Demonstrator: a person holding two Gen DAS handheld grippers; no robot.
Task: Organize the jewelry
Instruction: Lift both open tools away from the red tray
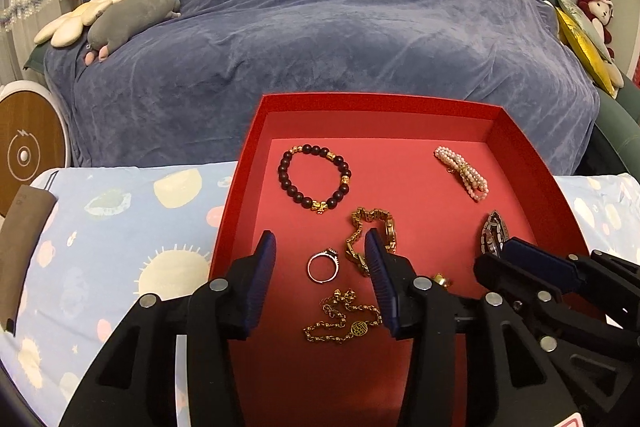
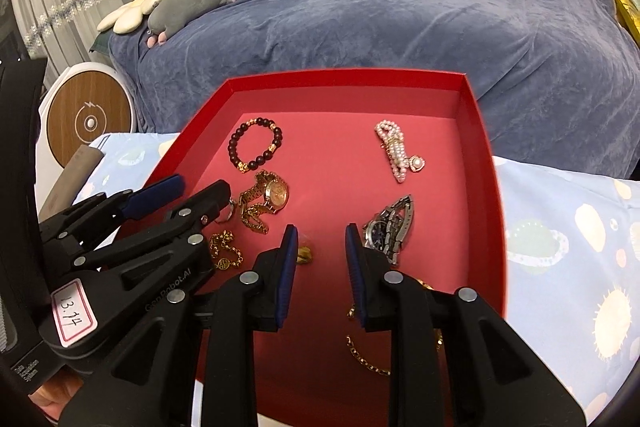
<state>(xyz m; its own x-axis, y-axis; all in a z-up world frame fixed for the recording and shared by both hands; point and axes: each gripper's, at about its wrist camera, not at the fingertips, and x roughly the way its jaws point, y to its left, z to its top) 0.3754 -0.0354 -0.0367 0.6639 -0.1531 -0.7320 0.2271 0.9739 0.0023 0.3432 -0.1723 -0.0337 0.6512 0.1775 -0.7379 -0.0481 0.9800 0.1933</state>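
A red tray holds several jewelry pieces: a dark bead bracelet, a pearl bracelet, a gold watch, a silver watch, a silver ring and a gold chain. My left gripper is open over the tray, the ring between its fingers. My right gripper is open and empty beside the silver watch. A small gold piece lies by its left finger.
The tray sits on a light blue patterned cloth. A sofa under a blue blanket stands behind, with plush toys. A round wood-faced device is at the left. Another gold chain lies near the tray's front.
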